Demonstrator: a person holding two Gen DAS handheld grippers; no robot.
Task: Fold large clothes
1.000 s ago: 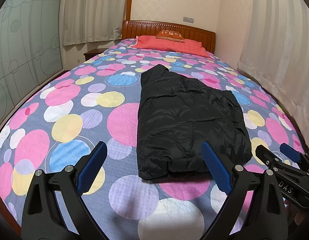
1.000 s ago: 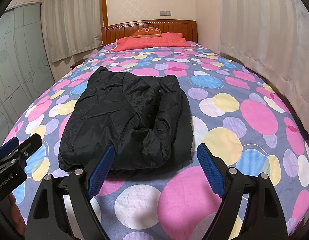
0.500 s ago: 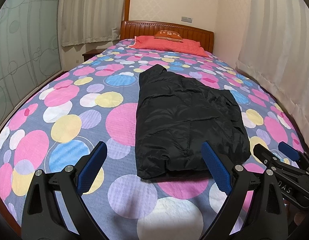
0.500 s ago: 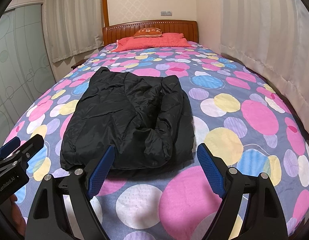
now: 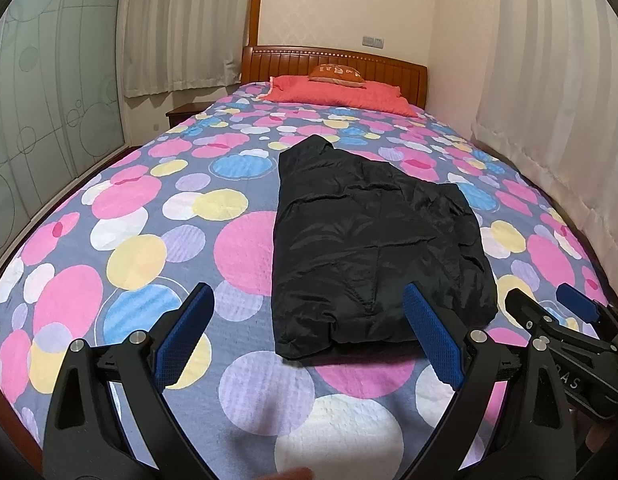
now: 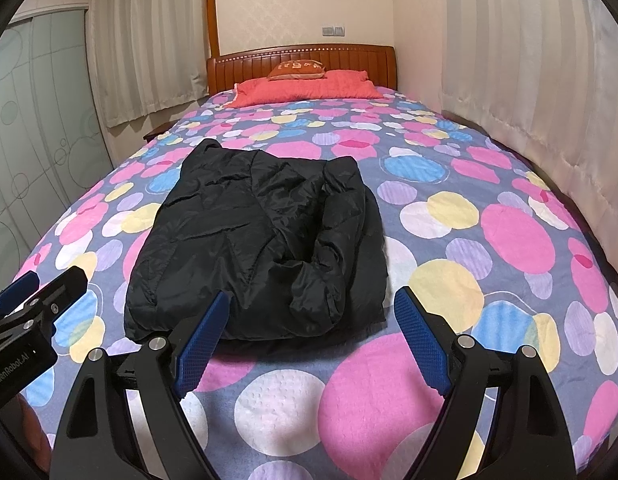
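A black puffer jacket (image 6: 261, 240) lies folded on the dotted bedspread (image 6: 509, 232), a sleeve apparently tucked over its right side. The left gripper (image 5: 309, 336) and right gripper (image 6: 309, 328) hover near its hem — both spread wide, grasping nothing.

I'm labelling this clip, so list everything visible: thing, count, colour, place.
jacket: one, black, partly folded, middle of the bed
bedspread: one, grey-blue with pink, yellow, blue and white circles, covering the bed
pillow: one, red, at the head of the bed
cushion: one, orange, on the pillow
headboard: one, brown wood, far end
curtains: cream, left and right walls
left gripper: one, black with blue pads, open, empty, near the jacket's hem
right gripper: one, same colours, open, empty
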